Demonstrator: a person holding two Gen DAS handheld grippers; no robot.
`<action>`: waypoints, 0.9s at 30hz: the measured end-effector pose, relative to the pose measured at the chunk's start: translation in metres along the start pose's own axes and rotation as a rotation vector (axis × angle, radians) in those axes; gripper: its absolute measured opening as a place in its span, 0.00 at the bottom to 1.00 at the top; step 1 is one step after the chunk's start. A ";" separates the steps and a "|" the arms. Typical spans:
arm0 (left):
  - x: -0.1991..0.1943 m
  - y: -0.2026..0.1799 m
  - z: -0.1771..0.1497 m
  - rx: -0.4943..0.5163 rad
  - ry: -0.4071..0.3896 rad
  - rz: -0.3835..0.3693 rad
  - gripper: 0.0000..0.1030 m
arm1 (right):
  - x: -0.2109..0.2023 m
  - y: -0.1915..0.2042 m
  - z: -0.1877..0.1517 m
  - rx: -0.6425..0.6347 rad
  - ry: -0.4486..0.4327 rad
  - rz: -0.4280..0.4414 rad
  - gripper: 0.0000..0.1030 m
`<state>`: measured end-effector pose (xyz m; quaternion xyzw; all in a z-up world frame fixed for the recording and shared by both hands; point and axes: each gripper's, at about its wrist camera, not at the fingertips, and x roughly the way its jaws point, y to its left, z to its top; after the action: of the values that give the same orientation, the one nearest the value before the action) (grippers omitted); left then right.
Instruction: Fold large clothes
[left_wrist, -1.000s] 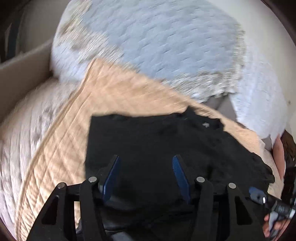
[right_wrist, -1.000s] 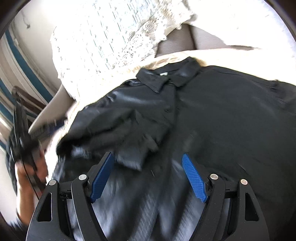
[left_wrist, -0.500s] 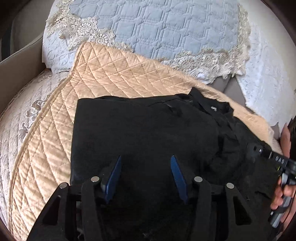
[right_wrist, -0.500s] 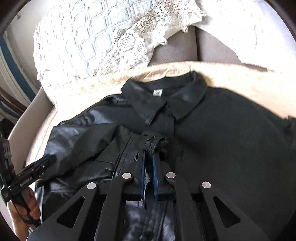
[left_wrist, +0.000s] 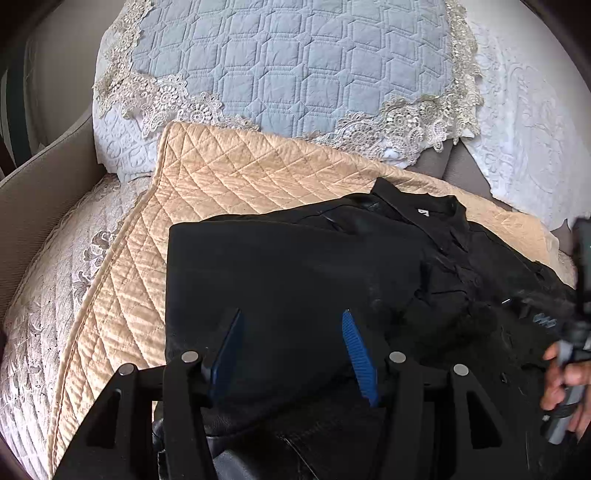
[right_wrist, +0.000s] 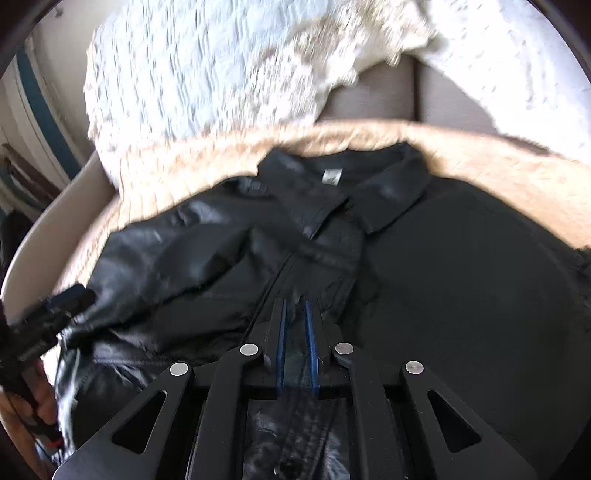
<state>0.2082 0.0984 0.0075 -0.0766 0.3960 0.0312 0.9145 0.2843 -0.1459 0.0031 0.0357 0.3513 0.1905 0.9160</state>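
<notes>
A black leather jacket (left_wrist: 295, 266) lies collar-up on a beige quilted cover (left_wrist: 229, 184), its one side folded over into a flat matte panel. My left gripper (left_wrist: 291, 325) stands half wide over that panel, with jacket cloth bunched deep between its jaws. In the right wrist view the jacket (right_wrist: 461, 277) shows its collar and white label (right_wrist: 331, 176). The right gripper (right_wrist: 295, 310) has a ridge of the jacket's front pinched between its narrow pads, which are just starting to open. At the left edge of that view the left gripper (right_wrist: 55, 314) holds the jacket's side.
A blue-grey quilted pillow (left_wrist: 295, 66) with lace trim leans behind the quilt, and a white lace cover (left_wrist: 524, 129) sits to the right. The sofa arm (left_wrist: 48, 177) rises at the left. A hand (left_wrist: 561, 380) on the right gripper's handle shows at the right edge.
The right gripper went from wide open to closed on a fold of the jacket front. Both views slid sideways, and the collar now lies further right in the left wrist view.
</notes>
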 end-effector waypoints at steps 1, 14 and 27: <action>-0.001 -0.001 0.000 0.004 -0.005 0.005 0.55 | 0.012 -0.004 -0.002 0.002 0.036 -0.021 0.10; -0.024 -0.023 0.004 0.033 -0.029 -0.015 0.56 | -0.051 -0.012 -0.013 -0.005 -0.055 -0.011 0.13; -0.110 -0.146 -0.022 0.132 -0.078 -0.161 0.57 | -0.168 -0.056 -0.073 0.036 -0.183 -0.043 0.39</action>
<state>0.1347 -0.0486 0.0897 -0.0464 0.3539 -0.0659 0.9318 0.1402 -0.2658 0.0427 0.0621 0.2702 0.1604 0.9473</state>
